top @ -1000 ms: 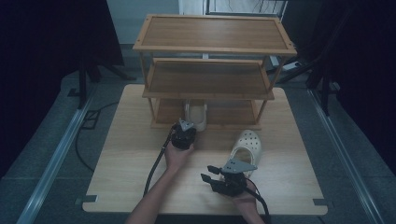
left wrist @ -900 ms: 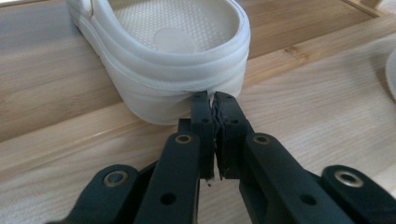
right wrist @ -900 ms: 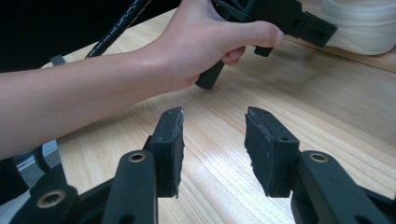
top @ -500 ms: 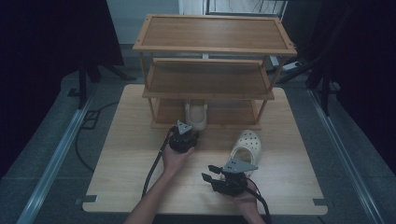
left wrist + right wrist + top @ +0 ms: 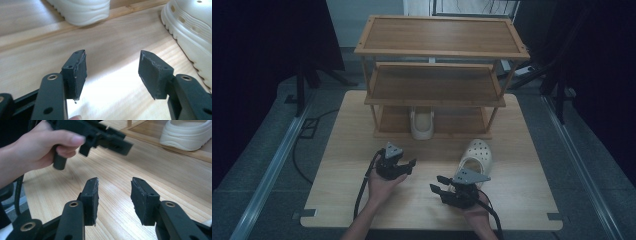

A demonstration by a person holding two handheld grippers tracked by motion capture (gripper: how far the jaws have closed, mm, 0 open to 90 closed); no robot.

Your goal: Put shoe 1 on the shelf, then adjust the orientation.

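Observation:
One white clog point(image 5: 422, 125) stands on the bottom shelf of the wooden shoe rack point(image 5: 437, 52); its heel point(image 5: 80, 11) faces my left gripper. The second white clog point(image 5: 475, 156) lies on the table, at the right of the left gripper view point(image 5: 190, 32). My left gripper point(image 5: 407, 167) hovers in front of the rack; its jaws point(image 5: 112, 72) have just been opening and stand wide with nothing between them. My right gripper point(image 5: 435, 183) rests near the front edge, left of the loose clog, open and empty point(image 5: 113, 200). It looks at the left gripper point(image 5: 100, 137) in the hand.
The light wooden table point(image 5: 337, 190) carries the three-shelf rack at its back; the middle shelf point(image 5: 434, 85) and top shelf are bare. Black cables trail from both grippers over the front edge. Dark curtains and stands flank the table.
The left gripper has let go of the clog on the bottom shelf, opened its jaws and drawn back from the rack toward the person. The right gripper has stayed put.

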